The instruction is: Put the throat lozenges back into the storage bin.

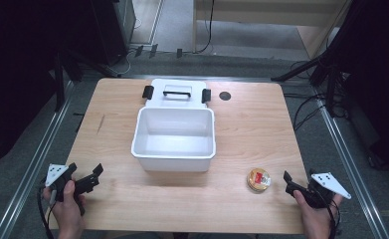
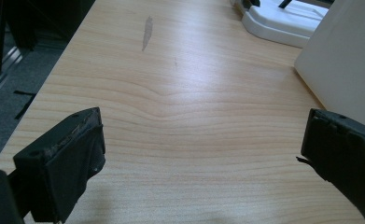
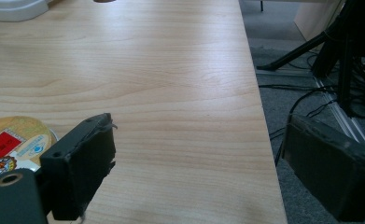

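Wooden table (image 1: 242, 134), grey floor (image 1: 326, 144).

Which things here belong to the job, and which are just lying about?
Job: round tin nearest the right tongs; open white box; left tongs, open.
Lying about: box lid behind the box; dark disc on the table.

Your bin (image 1: 174, 139) sat mid-table (image 1: 251, 129), its lid (image 1: 176, 93) lying just behind it. The tin (image 1: 258, 179) lay to the bin's right, nearer you, just left of your right gripper (image 1: 287, 180).
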`<state>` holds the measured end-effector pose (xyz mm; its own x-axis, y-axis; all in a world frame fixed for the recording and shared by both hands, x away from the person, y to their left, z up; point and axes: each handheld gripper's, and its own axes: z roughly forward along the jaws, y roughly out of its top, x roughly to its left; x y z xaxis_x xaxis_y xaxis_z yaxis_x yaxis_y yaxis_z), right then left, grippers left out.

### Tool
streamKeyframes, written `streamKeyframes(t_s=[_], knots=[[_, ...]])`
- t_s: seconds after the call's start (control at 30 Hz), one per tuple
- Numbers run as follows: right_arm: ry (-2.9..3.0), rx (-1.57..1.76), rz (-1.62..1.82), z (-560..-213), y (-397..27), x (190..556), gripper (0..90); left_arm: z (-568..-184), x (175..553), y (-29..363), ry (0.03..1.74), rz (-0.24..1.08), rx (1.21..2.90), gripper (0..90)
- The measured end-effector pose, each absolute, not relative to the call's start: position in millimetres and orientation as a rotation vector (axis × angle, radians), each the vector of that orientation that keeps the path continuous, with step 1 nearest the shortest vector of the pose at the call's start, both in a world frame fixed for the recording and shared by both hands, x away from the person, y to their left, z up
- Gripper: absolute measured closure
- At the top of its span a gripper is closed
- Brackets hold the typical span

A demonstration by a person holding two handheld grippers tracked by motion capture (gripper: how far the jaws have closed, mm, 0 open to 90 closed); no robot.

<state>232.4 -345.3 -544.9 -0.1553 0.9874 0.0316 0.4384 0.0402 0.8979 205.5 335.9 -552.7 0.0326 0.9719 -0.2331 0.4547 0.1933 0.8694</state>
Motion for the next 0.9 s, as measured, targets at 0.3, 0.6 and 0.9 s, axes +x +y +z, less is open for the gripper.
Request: streamKeyframes(t_s=[0.3,0.6,0.9], knots=[[1.683,1.451,0.915,-539.6,-339.8,232.3,12.7,-552.5,205.2,334.6,1.556,0.733,1.413,0.1],[1.823,1.46,0.84,-519.9,-330.9,239.6,12.9,-552.8,206.1,336.2,1.554,0.705,1.416,0.1],[2.185,1.281,0.607,-496.1,-297.8,254.0,12.8,-553.1,206.7,337.2,1.551,0.688,1.409,0.1]])
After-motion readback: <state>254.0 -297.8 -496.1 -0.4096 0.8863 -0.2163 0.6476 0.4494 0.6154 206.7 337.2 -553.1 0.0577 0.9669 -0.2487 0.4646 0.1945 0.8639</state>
